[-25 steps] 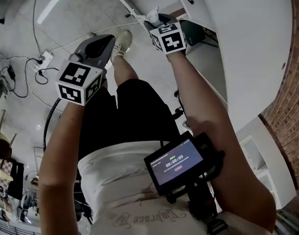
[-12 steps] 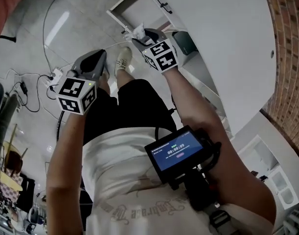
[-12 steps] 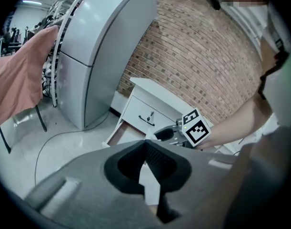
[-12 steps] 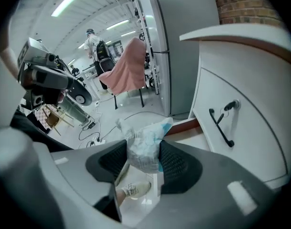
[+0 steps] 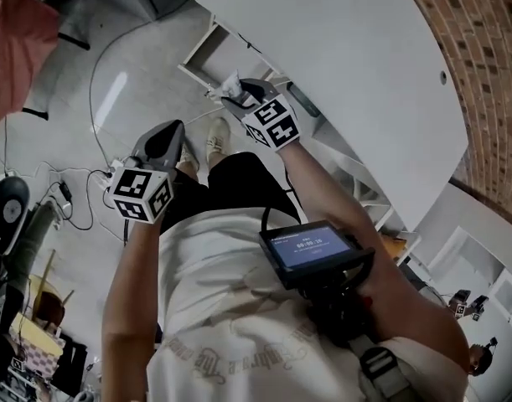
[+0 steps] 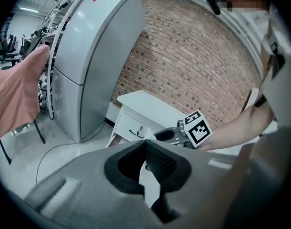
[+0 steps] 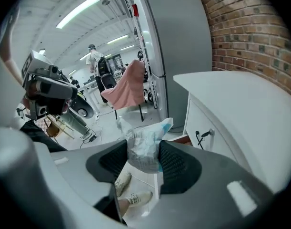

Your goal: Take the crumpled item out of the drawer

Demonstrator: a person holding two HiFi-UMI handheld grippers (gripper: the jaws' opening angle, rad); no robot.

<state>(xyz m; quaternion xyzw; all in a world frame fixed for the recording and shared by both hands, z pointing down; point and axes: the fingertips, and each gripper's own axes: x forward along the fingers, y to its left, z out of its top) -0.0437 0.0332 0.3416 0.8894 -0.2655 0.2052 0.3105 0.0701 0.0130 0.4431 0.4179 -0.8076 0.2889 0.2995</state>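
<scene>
Two grippers: left gripper (image 6: pixel 145 149) has its jaws closed together on nothing; right gripper (image 7: pixel 143 160) stands partly open, pads pressed on the crumpled item (image 7: pixel 143 147).
Crumpled item: white-and-blue wad, in the air outside the open drawer (image 5: pixel 197 44).
Head view only: both grippers over the person's shoes (image 5: pixel 215 139), beside the white cabinet (image 5: pixel 348 65).
Left gripper view only: brick wall (image 6: pixel 193 66) behind that cabinet.
Right gripper view only: pink cloth (image 7: pixel 128 87) on a chair, far off.

Two grippers: left gripper (image 5: pixel 165 136), right gripper (image 5: pixel 243 90). One crumpled item (image 7: pixel 143 147). One open drawer (image 5: pixel 201 44). Two shoes (image 7: pixel 138 198).
</scene>
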